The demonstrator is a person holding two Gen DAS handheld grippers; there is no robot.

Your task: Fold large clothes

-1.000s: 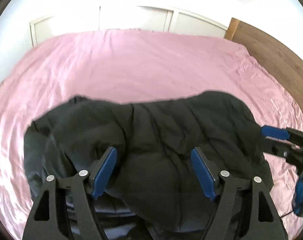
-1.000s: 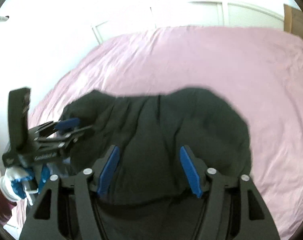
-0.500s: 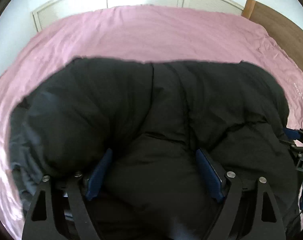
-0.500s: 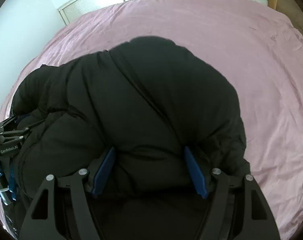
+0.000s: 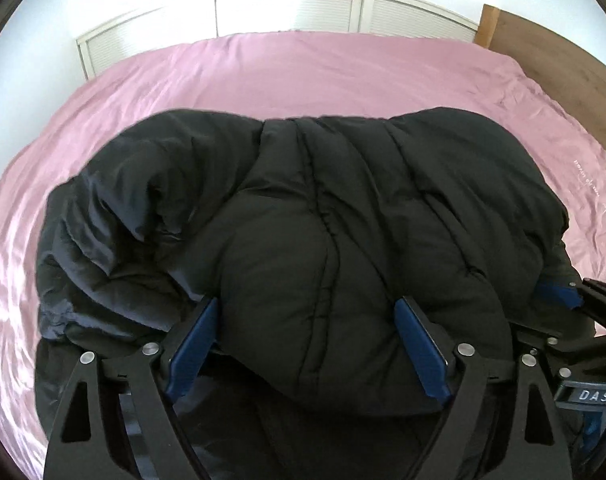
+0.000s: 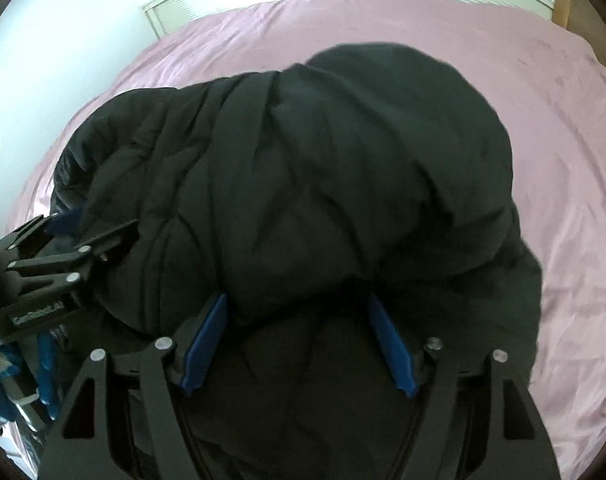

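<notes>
A black puffer jacket (image 5: pixel 343 220) lies bunched on the pink bed sheet (image 5: pixel 303 72); it also shows in the right wrist view (image 6: pixel 323 168). My left gripper (image 5: pixel 309 320) has its jaws spread wide, with a thick fold of the jacket bulging between the blue pads (image 5: pixel 193 344). My right gripper (image 6: pixel 299 320) also stands wide open around a fold of the jacket, blue pads (image 6: pixel 391 344) on both sides. The right gripper shows at the right edge of the left wrist view (image 5: pixel 563 300), and the left gripper at the left edge of the right wrist view (image 6: pixel 63 240).
The pink sheet (image 6: pixel 563 120) spreads beyond and beside the jacket. White louvred closet doors (image 5: pixel 295 12) stand behind the bed. A wooden headboard (image 5: pixel 563 52) runs along the right side.
Both grippers moved forward and down onto the jacket, which now fills both views. The jacket's near part has been rolled over into a thicker bundle. The jaws stayed open.
</notes>
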